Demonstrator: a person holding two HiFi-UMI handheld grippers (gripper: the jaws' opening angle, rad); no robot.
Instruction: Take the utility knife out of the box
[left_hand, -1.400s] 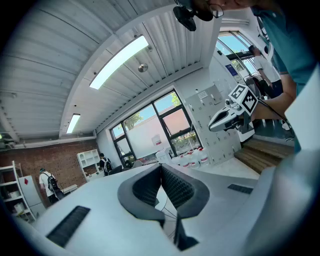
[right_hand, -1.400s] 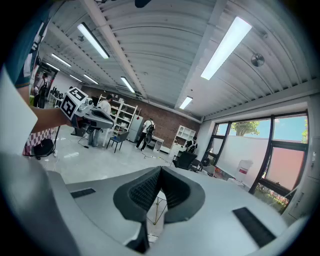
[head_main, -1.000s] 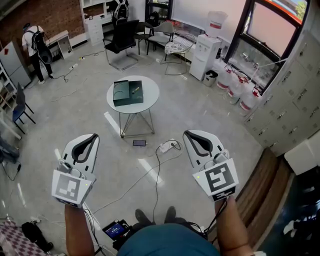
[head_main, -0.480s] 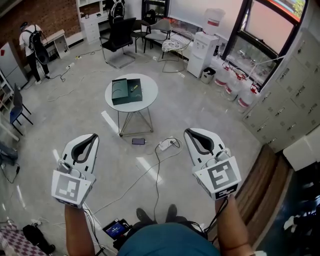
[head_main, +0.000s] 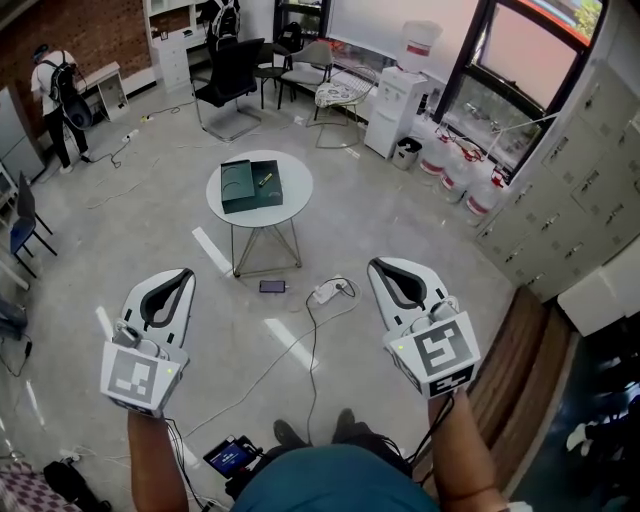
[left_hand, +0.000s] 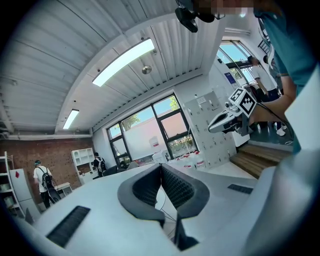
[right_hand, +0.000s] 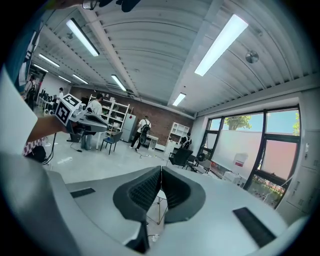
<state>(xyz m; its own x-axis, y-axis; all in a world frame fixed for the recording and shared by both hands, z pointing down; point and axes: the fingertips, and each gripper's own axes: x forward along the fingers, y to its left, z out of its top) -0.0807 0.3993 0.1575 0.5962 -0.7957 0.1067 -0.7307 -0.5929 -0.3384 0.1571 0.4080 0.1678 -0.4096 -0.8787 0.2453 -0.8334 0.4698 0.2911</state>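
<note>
A dark green box (head_main: 250, 186) lies open on a small round white table (head_main: 298, 180), far ahead of me across the floor. A small yellow utility knife (head_main: 266, 180) rests in the box's right half. My left gripper (head_main: 183, 272) (left_hand: 160, 165) is held low at the left, well short of the table, with its jaws closed together on nothing. My right gripper (head_main: 378, 263) (right_hand: 161, 167) is held level with it at the right, also shut and empty. Both point toward the table.
A phone (head_main: 272, 286), a power strip (head_main: 328, 292) and trailing cables lie on the floor between me and the table. A black office chair (head_main: 225, 75) and a water dispenser (head_main: 395, 100) stand beyond it. A person (head_main: 55, 85) stands far left. Lockers (head_main: 590, 190) line the right.
The head view has drifted, so the table and room sit slightly further left in the picture. Both grippers stay shut and hold almost the same places.
</note>
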